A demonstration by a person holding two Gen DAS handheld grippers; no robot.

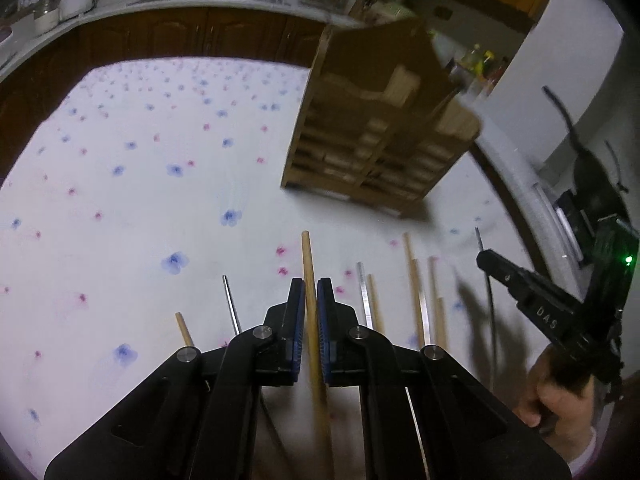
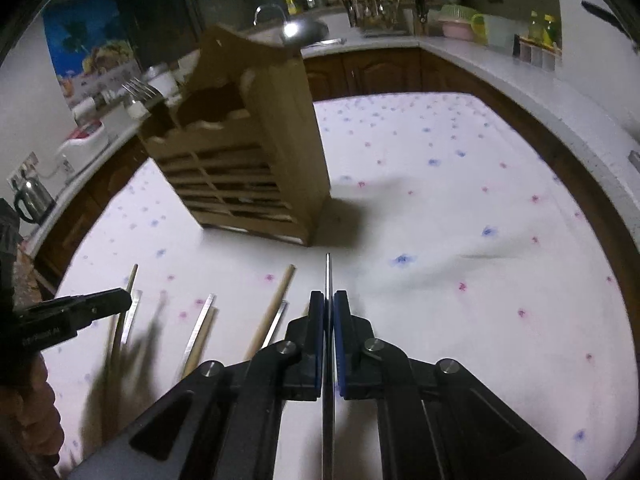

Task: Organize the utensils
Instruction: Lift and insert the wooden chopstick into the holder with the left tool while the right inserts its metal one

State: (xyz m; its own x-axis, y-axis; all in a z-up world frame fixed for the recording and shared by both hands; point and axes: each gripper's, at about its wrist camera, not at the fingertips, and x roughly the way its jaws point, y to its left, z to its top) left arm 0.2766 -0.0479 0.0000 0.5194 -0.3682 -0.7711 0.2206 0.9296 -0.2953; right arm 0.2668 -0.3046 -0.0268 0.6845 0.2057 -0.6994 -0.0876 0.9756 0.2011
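Observation:
My left gripper (image 1: 311,286) is shut on a wooden utensil handle (image 1: 308,256) that sticks out ahead between the pads. My right gripper (image 2: 328,298) is shut on a thin metal utensil handle (image 2: 328,274); it also shows at the right of the left wrist view (image 1: 486,258). Several wooden and metal handles (image 1: 416,292) lie in a row on the flowered tablecloth (image 1: 160,160), also in the right wrist view (image 2: 276,312). A wooden slatted utensil holder (image 1: 376,128) stands beyond them, with a fork (image 2: 140,90) in it.
The table is ringed by a kitchen counter (image 2: 500,68) with dark cabinets, a sink (image 2: 304,30), a utensil rack (image 2: 372,4), a kettle (image 2: 30,196) and bottles. A hand (image 1: 556,396) holds the right gripper.

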